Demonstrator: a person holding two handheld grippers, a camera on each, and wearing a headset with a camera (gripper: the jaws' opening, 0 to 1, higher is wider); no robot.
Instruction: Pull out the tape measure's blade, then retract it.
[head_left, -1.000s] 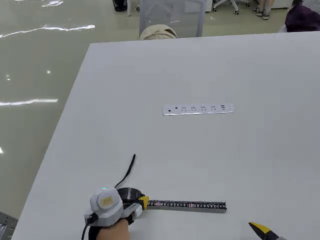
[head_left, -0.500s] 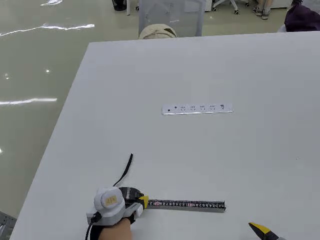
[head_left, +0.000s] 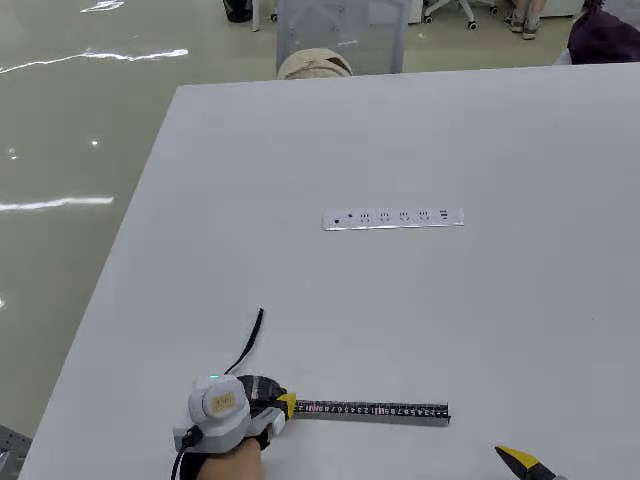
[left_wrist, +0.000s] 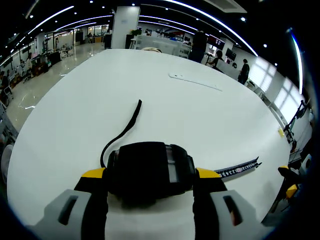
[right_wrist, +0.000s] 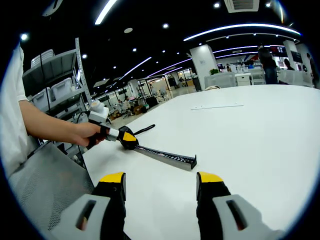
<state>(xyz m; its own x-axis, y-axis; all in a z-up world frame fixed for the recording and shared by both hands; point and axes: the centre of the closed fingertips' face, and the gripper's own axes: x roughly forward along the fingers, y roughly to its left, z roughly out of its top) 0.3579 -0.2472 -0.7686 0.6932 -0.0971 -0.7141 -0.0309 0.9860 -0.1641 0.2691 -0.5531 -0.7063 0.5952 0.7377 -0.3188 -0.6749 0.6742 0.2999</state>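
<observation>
Low in the head view, the left gripper (left_wrist: 150, 173) pinches the tape measure (head_left: 262, 390); its blade (head_left: 372, 411) runs rightward toward the right gripper (right_wrist: 160, 178), fingers spread.

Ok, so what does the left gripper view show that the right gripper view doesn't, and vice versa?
Left gripper view: a close look at the left gripper shut on the tape measure's black case. Right gripper view: the right gripper open with nothing between its jaws, a person's forearm, and shelving. Both: the white table, the pulled-out blade, the black strap and the power strip.
</observation>
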